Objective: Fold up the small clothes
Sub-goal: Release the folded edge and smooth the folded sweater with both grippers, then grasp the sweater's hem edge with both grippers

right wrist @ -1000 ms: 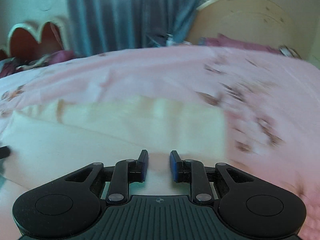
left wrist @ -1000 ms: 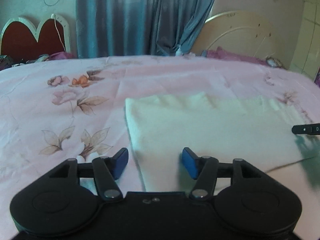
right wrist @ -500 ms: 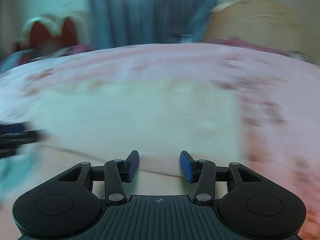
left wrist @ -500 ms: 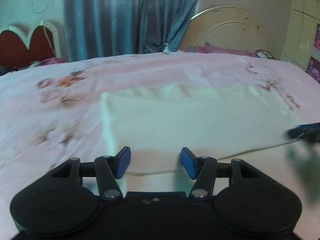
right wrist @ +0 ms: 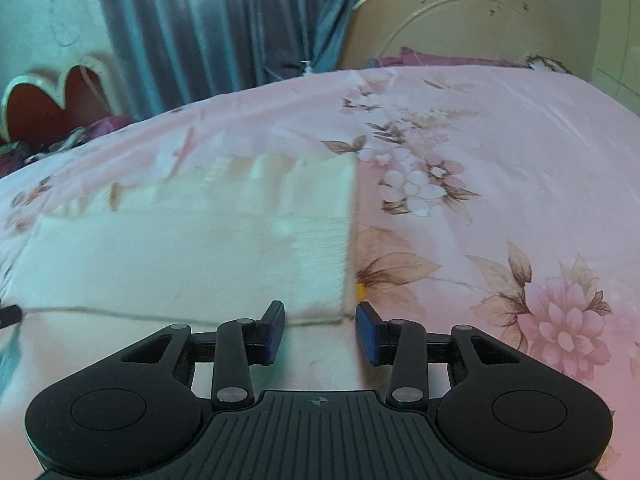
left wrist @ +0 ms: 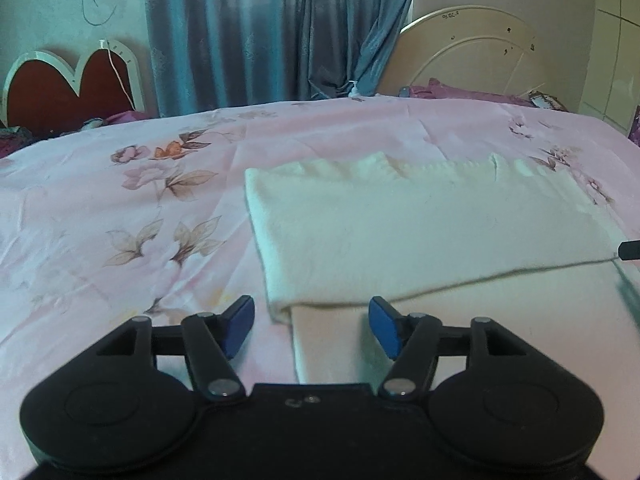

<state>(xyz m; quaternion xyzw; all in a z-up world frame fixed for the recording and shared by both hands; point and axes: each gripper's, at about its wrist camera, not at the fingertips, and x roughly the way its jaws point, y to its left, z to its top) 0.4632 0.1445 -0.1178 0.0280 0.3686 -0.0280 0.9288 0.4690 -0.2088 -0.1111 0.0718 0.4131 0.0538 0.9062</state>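
Observation:
A cream garment (left wrist: 420, 232) lies folded on the pink floral bedsheet (left wrist: 120, 240), its upper layer doubled over a paler lower layer (left wrist: 480, 320). My left gripper (left wrist: 312, 316) hovers over the garment's near left corner. Its jaws are opening, and the folded edge lies below the gap without touching the pads. In the right wrist view the garment (right wrist: 200, 252) ends at a straight right edge. My right gripper (right wrist: 320, 314) is at its near right corner. Its jaws are closing, with the corner between them and the blue pads (right wrist: 366, 330) clear of it.
The sheet (right wrist: 500, 200) spreads wide to the right of the garment. Blue curtains (left wrist: 260, 32), a heart-shaped headboard (left wrist: 68, 84) and a round cream board (left wrist: 472, 52) stand behind the bed. The other gripper's black tip (left wrist: 630, 249) shows at the frame's right edge.
The right jaws went from nearly shut to apart, and that gripper slid right to the garment's corner. The left jaws widened and the left gripper shifted along the fold's near edge.

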